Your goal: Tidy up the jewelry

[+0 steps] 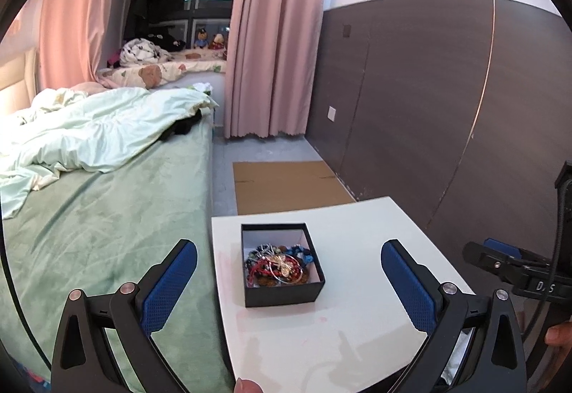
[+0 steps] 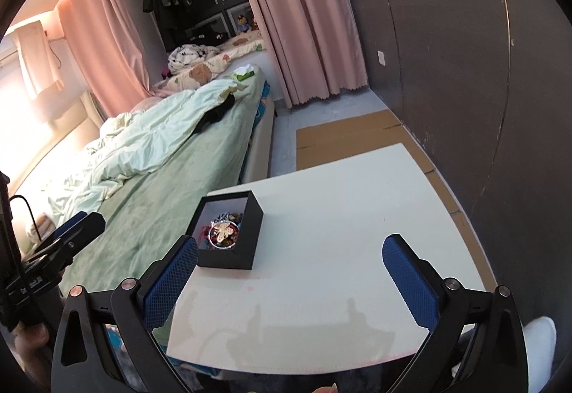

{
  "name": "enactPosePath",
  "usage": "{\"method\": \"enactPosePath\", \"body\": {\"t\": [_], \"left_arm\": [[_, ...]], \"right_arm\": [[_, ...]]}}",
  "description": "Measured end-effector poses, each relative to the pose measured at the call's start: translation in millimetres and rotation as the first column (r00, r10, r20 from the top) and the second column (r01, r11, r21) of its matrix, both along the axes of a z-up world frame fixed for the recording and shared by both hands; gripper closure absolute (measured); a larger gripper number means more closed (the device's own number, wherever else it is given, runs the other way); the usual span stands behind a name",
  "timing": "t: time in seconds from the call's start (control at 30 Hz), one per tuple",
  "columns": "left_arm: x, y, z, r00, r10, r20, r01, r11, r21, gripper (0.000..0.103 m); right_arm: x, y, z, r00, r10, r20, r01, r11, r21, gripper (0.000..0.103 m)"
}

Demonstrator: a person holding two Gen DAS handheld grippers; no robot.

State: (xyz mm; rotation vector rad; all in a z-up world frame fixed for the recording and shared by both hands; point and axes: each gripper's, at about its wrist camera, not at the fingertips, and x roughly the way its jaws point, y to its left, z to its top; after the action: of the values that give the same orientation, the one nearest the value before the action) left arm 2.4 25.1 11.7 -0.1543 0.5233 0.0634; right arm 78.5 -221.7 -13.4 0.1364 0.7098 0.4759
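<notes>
A small black box [image 1: 282, 293] with a white lining stands on the white table [image 1: 357, 332]. Inside lies a tangle of jewelry [image 1: 277, 266]: red and dark beads, a silver hoop, a gold butterfly piece. My left gripper [image 1: 289, 280] hovers wide open in front of the box, holding nothing. The right wrist view shows the same box [image 2: 246, 243] at the table's left side, with the jewelry [image 2: 222, 233] inside. My right gripper [image 2: 290, 277] is open and empty above the bare table [image 2: 339, 250], right of the box. The right gripper [image 1: 500, 260] also shows at the left view's right edge.
A bed [image 1: 107, 214] with green cover and rumpled duvet runs along the table's left. Flat cardboard [image 1: 286, 185] lies on the floor beyond the table. A dark panelled wall [image 1: 429, 100] closes the right side. Pink curtains [image 1: 271, 35] hang at the back.
</notes>
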Motion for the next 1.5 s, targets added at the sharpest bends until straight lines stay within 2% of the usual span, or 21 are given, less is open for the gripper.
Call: {"method": "enactPosePath", "body": {"t": [0.17, 0.6, 1.0, 1.5], "left_arm": [[-7, 0, 5, 1.000, 0.004, 0.026, -0.004, 1.000, -0.005, 0.000], [-10, -1, 6, 1.000, -0.008, 0.024, 0.008, 1.000, -0.001, 0.000], [-22, -2, 12, 0.998, -0.013, 0.063, 0.014, 1.000, -0.007, 0.000], [-20, -5, 13, 0.998, -0.022, 0.061, 0.023, 1.000, -0.005, 0.000]], "right_arm": [[-3, -5, 5, 1.000, 0.002, 0.022, -0.002, 1.000, 0.005, 0.000], [-3, -7, 4, 1.000, 0.006, 0.026, -0.006, 1.000, -0.004, 0.000], [-9, -12, 8, 0.999, -0.006, 0.043, 0.005, 1.000, 0.030, 0.000], [-8, -13, 7, 0.999, -0.012, 0.037, 0.011, 0.999, 0.032, 0.000]]}}
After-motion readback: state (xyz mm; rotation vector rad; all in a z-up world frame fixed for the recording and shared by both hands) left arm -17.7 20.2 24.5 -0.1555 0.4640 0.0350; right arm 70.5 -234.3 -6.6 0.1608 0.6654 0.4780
